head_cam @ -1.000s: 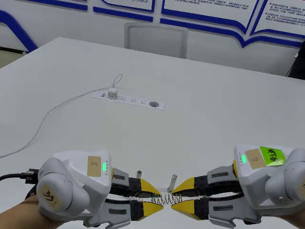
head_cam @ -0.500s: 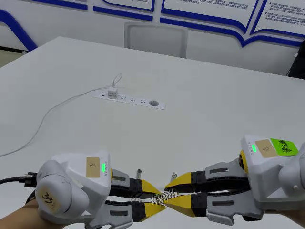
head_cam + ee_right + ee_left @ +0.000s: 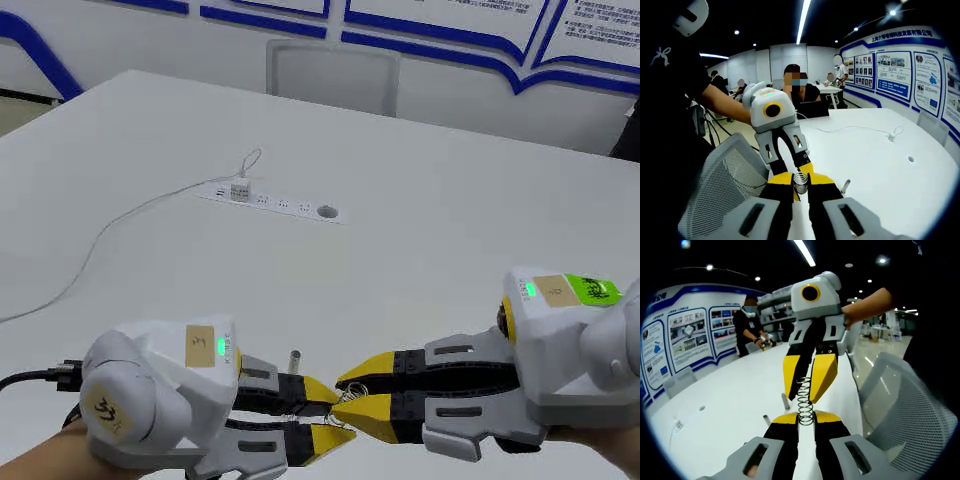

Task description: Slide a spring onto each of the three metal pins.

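Where the 2 grippers meet tip to tip over the white table [image 3: 730,405], the spring [image 3: 804,405] spans the short gap between them, one end in each. The left gripper [image 3: 805,419] has its jaws drawn almost together, pinching the near end of the coil. The right gripper [image 3: 804,390] has its jaws narrowed to the coil's width, clamped on the far end; in the right gripper view the coil sits end-on between its yellow tips. 2 metal pins [image 3: 784,401] [image 3: 766,418] stand upright on the table near the tips, apart from the spring
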A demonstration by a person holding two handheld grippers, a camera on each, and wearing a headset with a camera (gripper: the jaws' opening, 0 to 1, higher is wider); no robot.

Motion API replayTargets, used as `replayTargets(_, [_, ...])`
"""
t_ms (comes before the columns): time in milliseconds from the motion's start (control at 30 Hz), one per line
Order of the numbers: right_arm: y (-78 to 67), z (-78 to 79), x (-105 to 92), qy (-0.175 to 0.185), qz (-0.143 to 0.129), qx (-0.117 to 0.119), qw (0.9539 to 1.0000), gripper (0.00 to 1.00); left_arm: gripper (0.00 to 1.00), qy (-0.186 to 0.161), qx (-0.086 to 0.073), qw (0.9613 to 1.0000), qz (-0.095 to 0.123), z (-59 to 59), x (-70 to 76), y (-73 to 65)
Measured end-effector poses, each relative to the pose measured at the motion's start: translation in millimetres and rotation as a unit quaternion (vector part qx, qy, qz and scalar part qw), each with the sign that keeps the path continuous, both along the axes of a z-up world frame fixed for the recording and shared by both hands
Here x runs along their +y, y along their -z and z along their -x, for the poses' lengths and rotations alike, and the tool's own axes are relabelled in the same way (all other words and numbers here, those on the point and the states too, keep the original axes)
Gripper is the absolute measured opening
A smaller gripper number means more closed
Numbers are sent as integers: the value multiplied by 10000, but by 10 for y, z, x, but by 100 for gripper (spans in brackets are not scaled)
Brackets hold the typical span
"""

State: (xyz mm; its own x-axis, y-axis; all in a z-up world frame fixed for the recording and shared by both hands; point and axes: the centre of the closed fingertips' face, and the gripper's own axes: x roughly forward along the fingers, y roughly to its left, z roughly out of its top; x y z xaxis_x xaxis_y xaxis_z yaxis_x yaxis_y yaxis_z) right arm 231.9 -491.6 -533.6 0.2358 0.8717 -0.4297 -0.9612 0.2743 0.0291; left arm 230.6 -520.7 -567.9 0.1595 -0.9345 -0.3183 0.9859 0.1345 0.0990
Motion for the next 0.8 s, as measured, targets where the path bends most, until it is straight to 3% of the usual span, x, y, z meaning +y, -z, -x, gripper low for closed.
replayTargets(100, [17,-30,25,29,27,14,10000,10,12,-91,24,9999,94,-17,12,-27])
replayTargets(200, [8,-43,36,30,4,-11,10000,10,23,-218,43,9995,232,-62,35,-72])
replayTargets(400, [-27,-98,29,60,28,-126,9999,11,35,-499,56,9986,191,-178,122,-45])
replayTargets(567, [-46,-172,-18,138,38,-186,9997,11,56,-863,136,9951,469,-287,178,-122])
replayTargets(700, [-47,-240,-59,219,84,-245,9994,11,60,-954,89,9944,441,-323,218,-126])
replayTargets(800, [-67,-305,-105,291,90,-287,9991,11,69,-1104,70,9927,481,-372,273,-143])
